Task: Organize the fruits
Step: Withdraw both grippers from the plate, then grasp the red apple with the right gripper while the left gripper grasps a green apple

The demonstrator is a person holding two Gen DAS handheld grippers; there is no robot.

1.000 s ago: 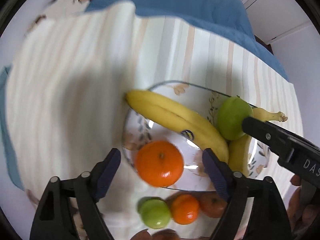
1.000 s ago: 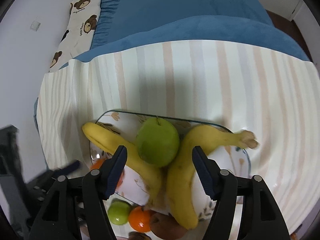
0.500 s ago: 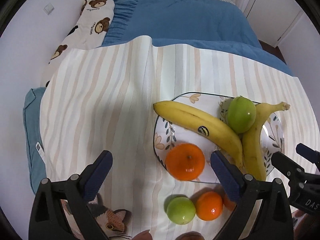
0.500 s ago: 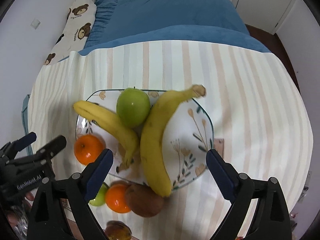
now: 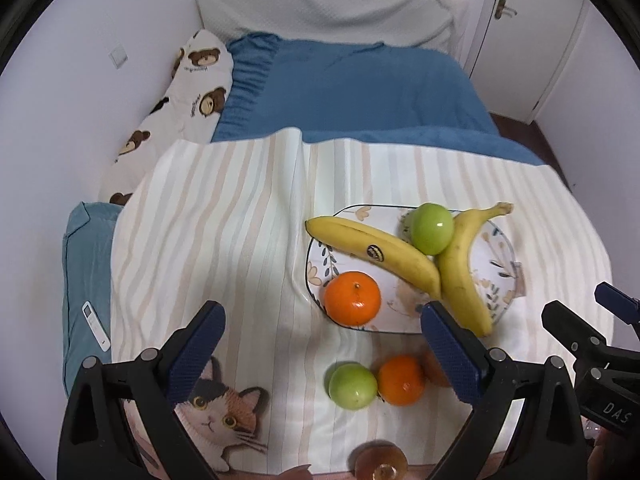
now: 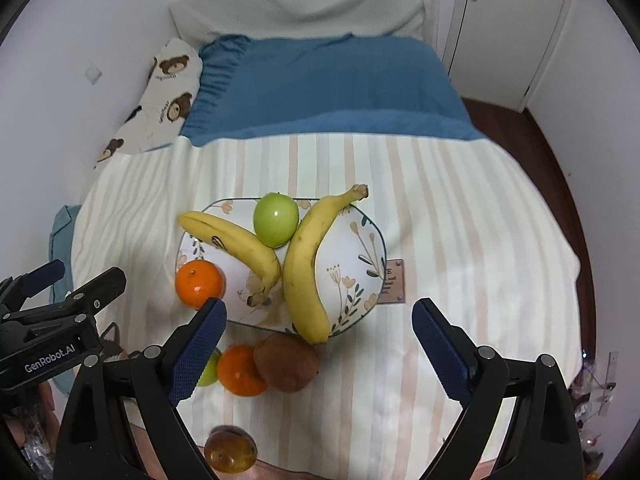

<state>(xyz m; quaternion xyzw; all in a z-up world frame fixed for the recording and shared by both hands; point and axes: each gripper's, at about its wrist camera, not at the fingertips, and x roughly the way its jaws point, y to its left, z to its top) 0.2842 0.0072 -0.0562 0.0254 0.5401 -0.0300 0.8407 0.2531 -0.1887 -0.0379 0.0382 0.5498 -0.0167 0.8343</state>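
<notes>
On the striped cloth (image 5: 224,216) spread over the near half of the bed sits the floral plate (image 6: 360,240), a little toward the cloth's right side in the left wrist view and well back from its far edge. It carries two bananas (image 6: 308,264) laid in a V, with a green apple (image 6: 277,219) wedged between their upper ends and an orange (image 5: 352,298) resting at the plate's near-left rim.

Three pieces lie off the plate, in a row touching one another between the plate and the cloth's near edge: a second green apple (image 5: 353,386), a second orange (image 5: 401,380) and a brown fruit (image 6: 286,362). One more amber-brown fruit (image 6: 231,453) lies at the very near edge of the cloth, apart from the row.

The left gripper (image 5: 320,358) hangs above the near-left part of the cloth with its jaws spread wide and nothing held between them. The right gripper (image 6: 320,354) hangs over the near-right part, likewise wide and empty.

Judged from this, the task looks roughly half done: four fruits are gathered on the plate and four wait outside it. The plate's right half has bare room, so the loose row would likely go there next, with the lone fruit at the near edge last.
</notes>
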